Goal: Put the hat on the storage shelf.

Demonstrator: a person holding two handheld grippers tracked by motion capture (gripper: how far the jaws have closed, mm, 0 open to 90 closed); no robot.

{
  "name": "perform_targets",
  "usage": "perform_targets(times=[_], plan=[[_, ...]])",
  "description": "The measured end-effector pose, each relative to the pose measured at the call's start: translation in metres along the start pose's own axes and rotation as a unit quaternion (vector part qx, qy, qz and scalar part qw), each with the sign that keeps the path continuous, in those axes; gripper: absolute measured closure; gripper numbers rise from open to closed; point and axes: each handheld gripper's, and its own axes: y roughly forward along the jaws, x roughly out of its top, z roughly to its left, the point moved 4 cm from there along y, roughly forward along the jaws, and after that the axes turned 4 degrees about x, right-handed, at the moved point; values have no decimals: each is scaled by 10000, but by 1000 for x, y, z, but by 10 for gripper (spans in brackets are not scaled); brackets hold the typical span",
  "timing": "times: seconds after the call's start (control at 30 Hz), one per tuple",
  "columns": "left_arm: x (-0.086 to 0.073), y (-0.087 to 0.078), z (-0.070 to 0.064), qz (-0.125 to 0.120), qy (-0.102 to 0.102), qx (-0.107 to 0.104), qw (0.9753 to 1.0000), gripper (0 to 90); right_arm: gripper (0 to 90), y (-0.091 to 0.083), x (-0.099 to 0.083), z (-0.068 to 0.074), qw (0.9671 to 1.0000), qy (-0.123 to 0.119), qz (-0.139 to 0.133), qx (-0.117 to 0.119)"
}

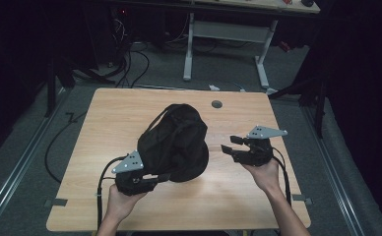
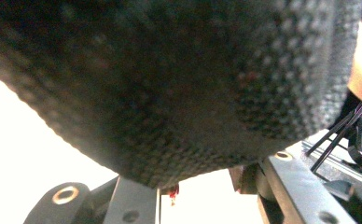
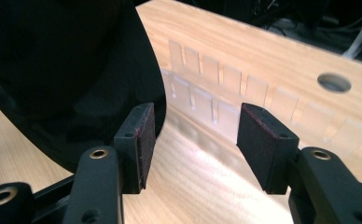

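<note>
Now, left gripper (image 1: 147,181): my jaws clamp the black bag's (image 1: 175,142) lower edge, steadying it.
Right gripper (image 1: 230,145): jaws wide apart, empty, beside the bag, ready to grab.

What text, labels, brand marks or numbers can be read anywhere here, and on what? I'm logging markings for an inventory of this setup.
None can be read.
Black bag: plain dark fabric, no logo or tag visible; the left gripper view shows bare weave.
Left gripper and right gripper: no lettering on plates or jaws.
Table: bare wood grain, no sticker.
Background desk items: too small and dark to read.
</note>
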Motion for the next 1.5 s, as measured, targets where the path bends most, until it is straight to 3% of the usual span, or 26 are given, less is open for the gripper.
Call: perform_targets(times=[0.27,0.33,0.87,1.23,1.5], plan=[[5,-5,1,-14,17,79,10000,692,464,7,-27,-4,9996,230,161,-86],[7,-6,2,-78,-97,86,9999,692,470,11,-35,-5,9993,213,276,-155],[19,-3,9,-275,-174,405,9986,692,449,33,-100,-15,9933,553,801,-626],[34,0,16,-487,-231,727,9959,691,430,38,-117,-20,9890,483,962,-1017],[47,2,22,-644,-284,940,9931,692,411,42,-125,-24,9873,535,995,-1118]])
